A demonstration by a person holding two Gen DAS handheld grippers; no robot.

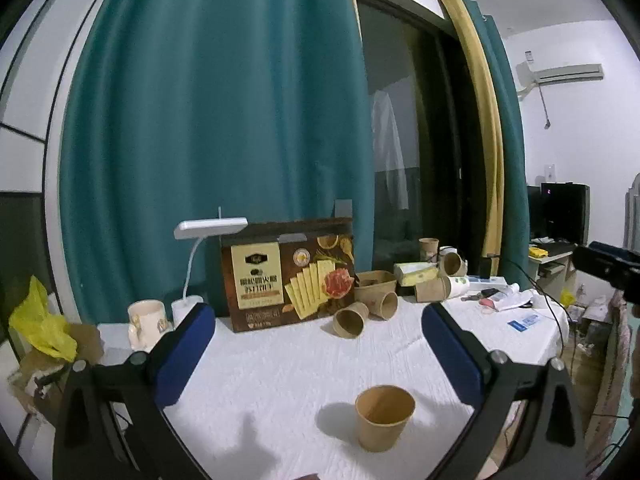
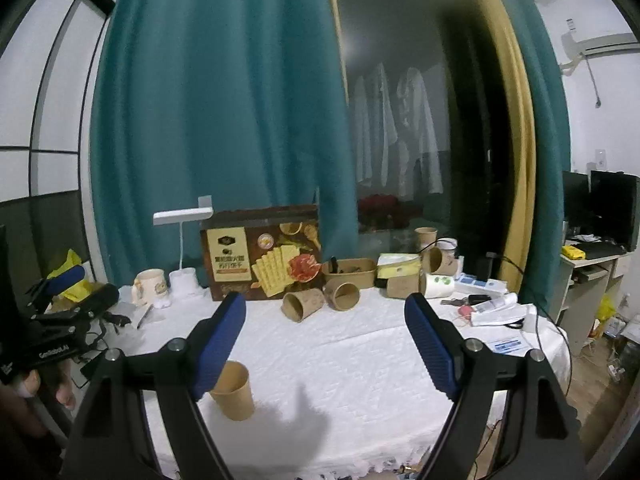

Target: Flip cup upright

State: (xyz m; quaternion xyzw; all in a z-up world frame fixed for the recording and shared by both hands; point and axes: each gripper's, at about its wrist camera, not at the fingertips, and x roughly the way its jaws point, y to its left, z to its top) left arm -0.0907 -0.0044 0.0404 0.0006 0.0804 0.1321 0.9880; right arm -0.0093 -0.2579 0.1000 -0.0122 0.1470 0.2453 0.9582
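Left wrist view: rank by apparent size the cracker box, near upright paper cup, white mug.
1. Brown cracker box, largest.
2. Upright brown paper cup near the camera.
3. White ceramic mug.
The cup's lead over the mug is unsure: nearness enlarges it.

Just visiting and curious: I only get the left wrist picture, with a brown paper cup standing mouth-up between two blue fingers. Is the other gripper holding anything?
Observer: No. The right gripper is wide open and empty. In its view the paper cup stands upright on the white cloth, partly hidden behind one blue finger.
Operator: Is there anything near the mug that I miss?
Observer: Yes, a pen lies on the cloth just in front of the cream mug.
Operator: I see one white garment behind the glass. Are there more?
Observer: Several white garments hang there side by side.
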